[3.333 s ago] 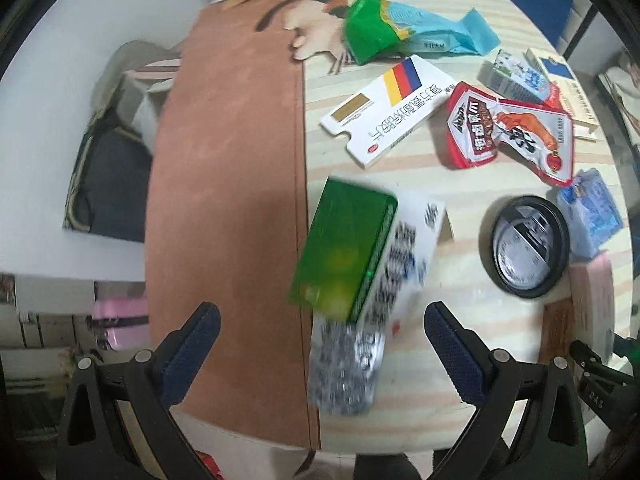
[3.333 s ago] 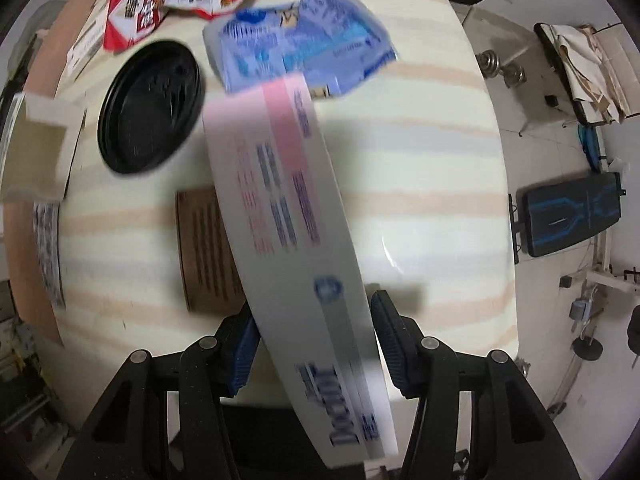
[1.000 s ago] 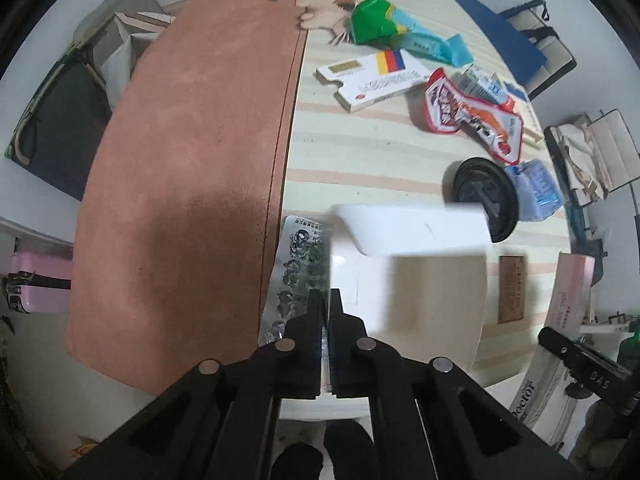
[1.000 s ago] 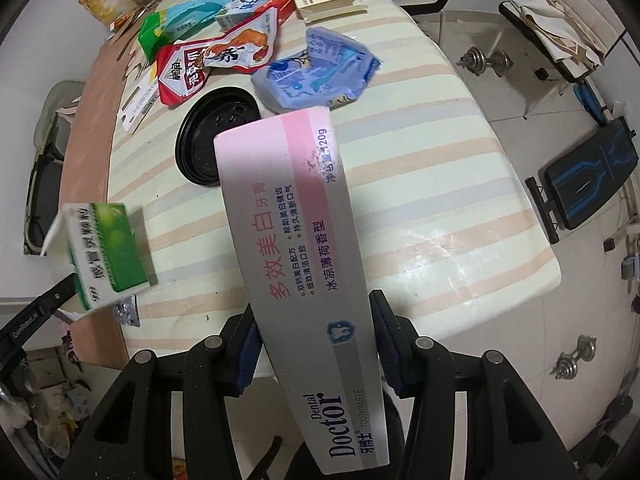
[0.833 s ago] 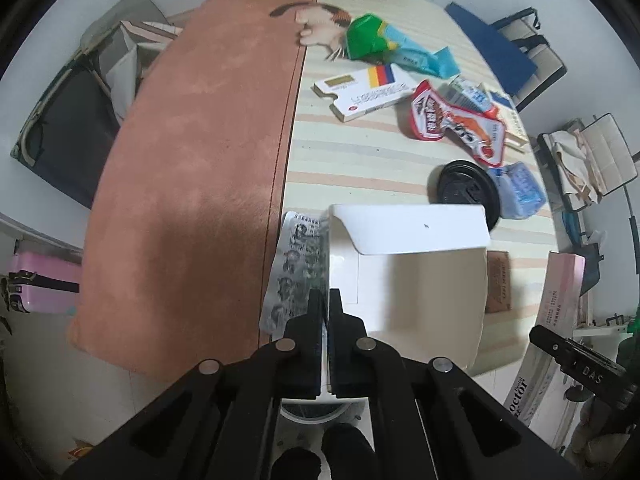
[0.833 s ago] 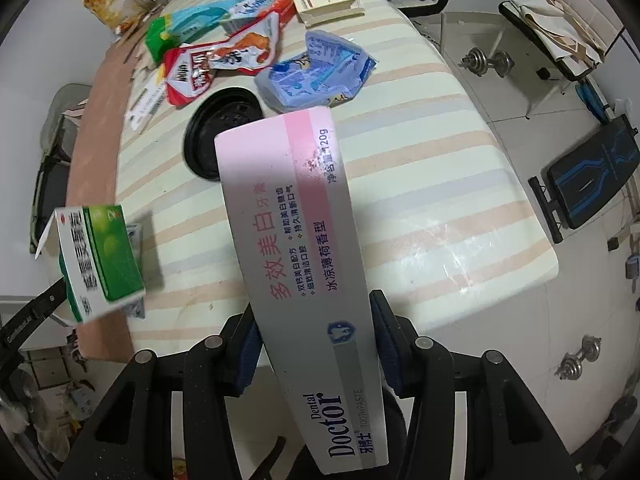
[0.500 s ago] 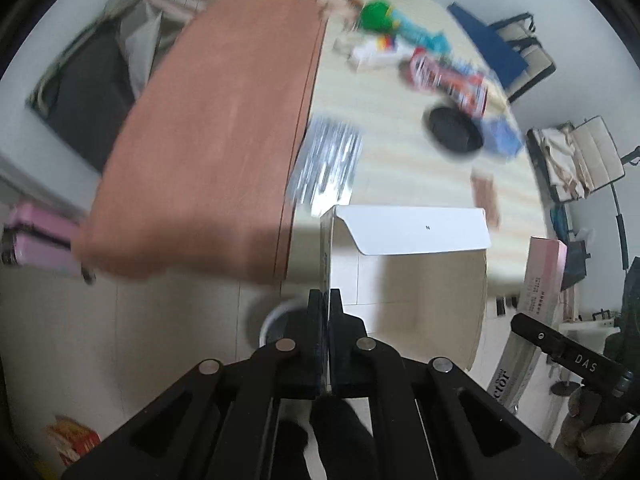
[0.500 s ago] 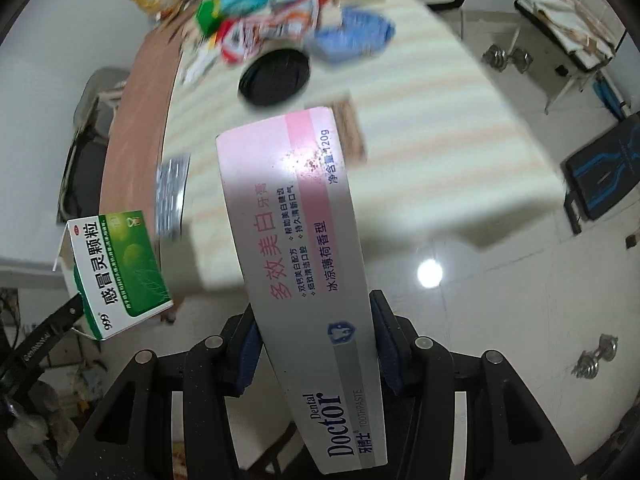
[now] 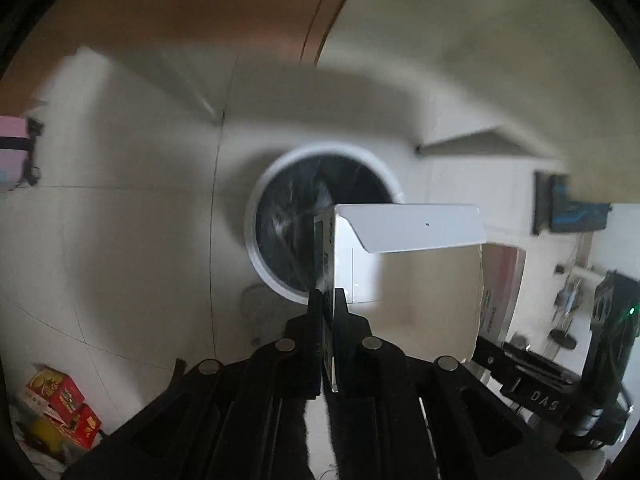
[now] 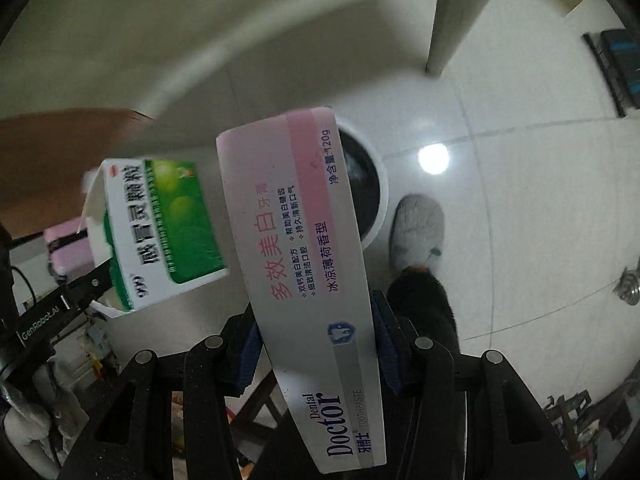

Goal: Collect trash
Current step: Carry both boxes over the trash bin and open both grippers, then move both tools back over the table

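Note:
My left gripper (image 9: 329,300) is shut on the thin flap of an open green-and-white medicine box (image 9: 404,264), held above a round white trash bin with a black liner (image 9: 292,216) on the floor. The box also shows in the right wrist view (image 10: 160,224). My right gripper (image 10: 316,344) is shut on a long pink-and-white toothpaste box (image 10: 304,264), held beside the medicine box, over the same bin (image 10: 370,192). The toothpaste box shows in the left wrist view (image 9: 502,284) at the right.
The table's underside (image 9: 480,40) and brown cloth (image 9: 180,8) hang overhead. A table leg (image 10: 452,12) stands beyond the bin. A grey slipper and dark trouser leg (image 10: 418,224) are right of the bin. Red boxes (image 9: 64,408) lie on the tiled floor.
Both grippers have swung away from the tabletop and down towards the floor, carrying their boxes. The trash bin has come into view beneath them.

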